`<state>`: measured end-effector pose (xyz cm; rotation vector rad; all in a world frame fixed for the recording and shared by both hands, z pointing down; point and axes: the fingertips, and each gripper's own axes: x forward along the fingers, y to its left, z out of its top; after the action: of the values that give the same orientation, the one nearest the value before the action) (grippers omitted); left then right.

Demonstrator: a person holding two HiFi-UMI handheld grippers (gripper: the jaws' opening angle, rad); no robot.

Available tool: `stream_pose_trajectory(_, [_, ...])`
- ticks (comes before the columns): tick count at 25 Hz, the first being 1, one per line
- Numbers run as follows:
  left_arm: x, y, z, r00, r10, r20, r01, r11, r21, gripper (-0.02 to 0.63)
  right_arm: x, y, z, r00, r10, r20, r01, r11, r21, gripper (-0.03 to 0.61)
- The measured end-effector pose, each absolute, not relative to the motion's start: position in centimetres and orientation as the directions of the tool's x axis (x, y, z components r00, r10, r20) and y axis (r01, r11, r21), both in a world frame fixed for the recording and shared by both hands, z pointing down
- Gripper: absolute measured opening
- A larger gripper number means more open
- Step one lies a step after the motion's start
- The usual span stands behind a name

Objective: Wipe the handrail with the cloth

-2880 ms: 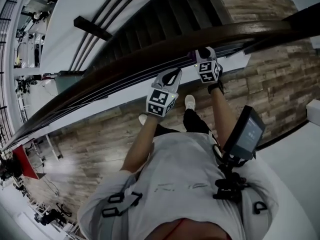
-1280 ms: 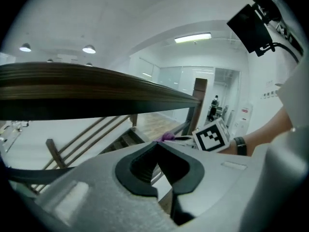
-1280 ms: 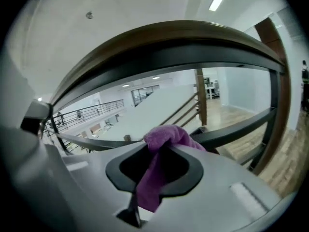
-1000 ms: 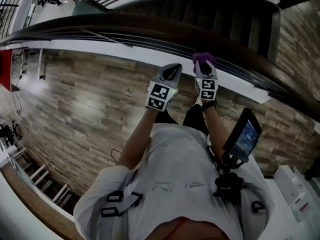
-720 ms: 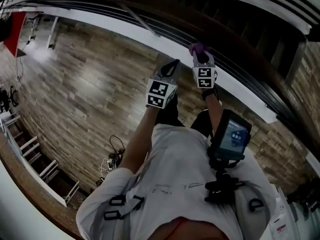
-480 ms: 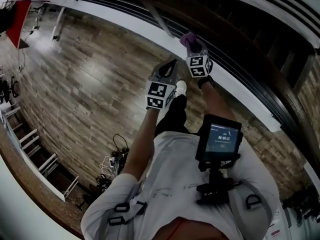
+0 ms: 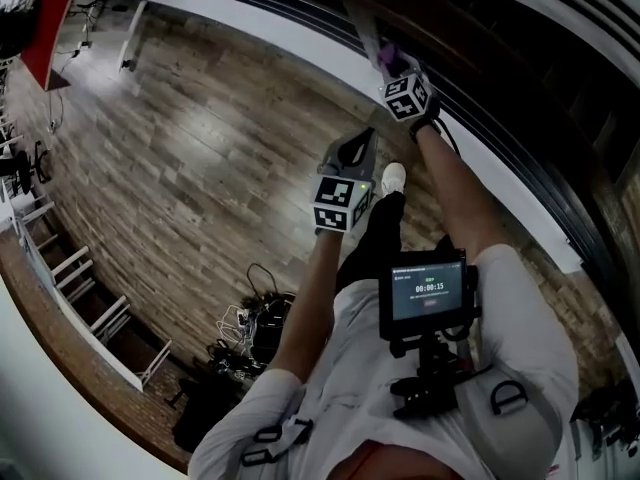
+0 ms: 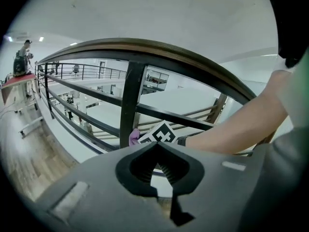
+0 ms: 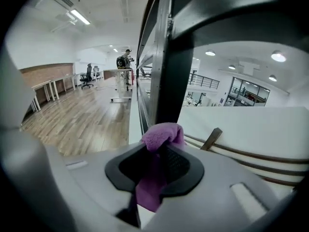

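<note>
Right tool [image 7: 394, 69] clamped on the purple cloth [image 9: 162, 135], with the cloth's top edge right at a dark upright post [image 9: 173, 81] below the handrail [image 8: 159, 48]. Left tool [image 8: 157, 144] jaws together, empty, back from the rail. Open wood floor [image 7: 190, 148] behind.

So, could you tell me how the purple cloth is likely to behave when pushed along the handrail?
Probably floppy: the cloth bunches above the right gripper, shut on it, and hangs limp below. Likely light and soft, so it should mould to the handrail, though a loose fold might snag.
</note>
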<state>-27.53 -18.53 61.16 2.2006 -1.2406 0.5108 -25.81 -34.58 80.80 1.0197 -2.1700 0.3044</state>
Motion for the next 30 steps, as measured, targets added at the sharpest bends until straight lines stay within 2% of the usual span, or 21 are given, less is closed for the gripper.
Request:
stream_pose_trajectory(6, [-27.0,-17.5,63.3,0.521,-0.620,0.587,-0.851,-0.427,0.305,0.002,-24.4,-31.5,83.5,-0.387,-0.518,0.763,-0.656,0.736,0.168,0.055])
stream_pose_trajectory(12, [-26.3,-17.6,64.0,0.551,-0.595,0.585,-0.832,-0.451,0.324,0.002,-20.7,-29.6,83.4,-0.329,-0.595,0.733,-0.708,0.669,0.225,0.057])
stream_pose_trajectory(17, [-25.7,-17.3,65.0,0.597,-0.528,0.603,-0.796,-0.480,0.368,0.002,-18.6,-28.2,83.3,-0.300,-0.599,0.743,-0.790,0.592,0.159,0.060])
stream_pose_trajectory(24, [-13.2,-12.4,64.4,0.670,-0.449,0.592,-0.720,-0.587,0.370,0.002,-5.5,-21.3,82.0,-0.249,-0.624,0.741,-0.876,0.471,0.102,0.060])
stream_pose_trajectory(30, [-7.3,-11.4,64.1,0.717,-0.382,0.583,-0.654,-0.658,0.374,0.002,1.7,-17.3,81.7,-0.192,-0.626,0.756,-0.934,0.352,0.054,0.061])
